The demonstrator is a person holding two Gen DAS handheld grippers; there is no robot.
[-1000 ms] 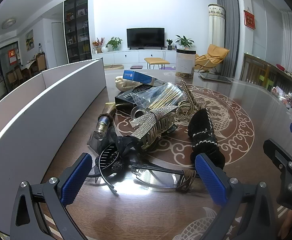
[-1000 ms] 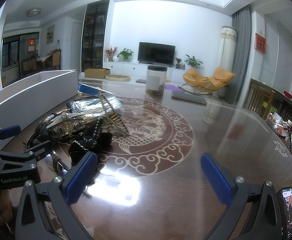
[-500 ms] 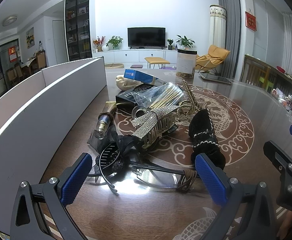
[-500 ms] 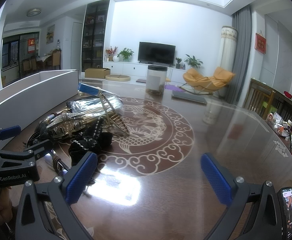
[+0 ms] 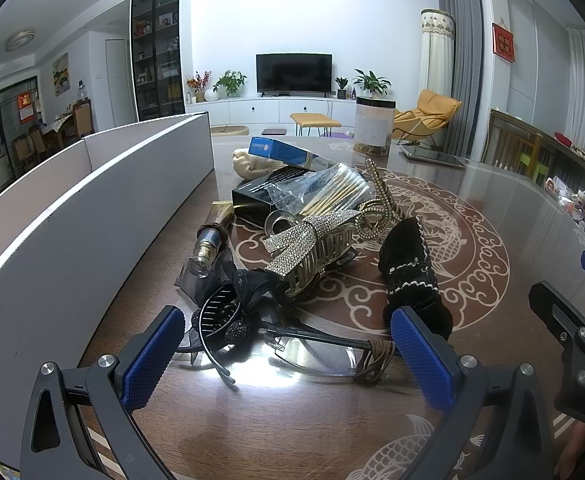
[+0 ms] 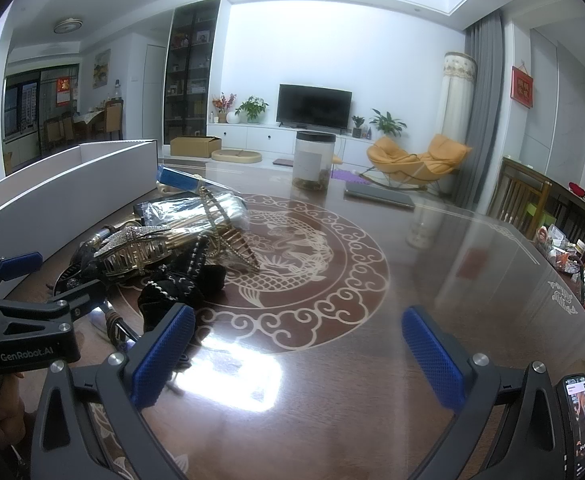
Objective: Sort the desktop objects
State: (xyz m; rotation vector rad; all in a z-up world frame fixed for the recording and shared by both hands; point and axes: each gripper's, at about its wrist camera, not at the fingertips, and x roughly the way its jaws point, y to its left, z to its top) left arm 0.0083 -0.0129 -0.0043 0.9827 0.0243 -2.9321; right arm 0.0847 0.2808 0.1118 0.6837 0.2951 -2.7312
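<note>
A tangled heap of hair accessories [image 5: 312,248], rhinestone claw clip [image 5: 308,240] on top, black velvet scrunchie [image 5: 408,264] at its right, lies on the table [image 5: 472,216] beside a white box wall [image 5: 92,216]. Nothing in the heap has shifted since a second ago: left gripper [image 5: 288,360] and right gripper [image 6: 296,356] remain spread wide and empty. The left gripper's body reads "GenRobot.AI".
</note>
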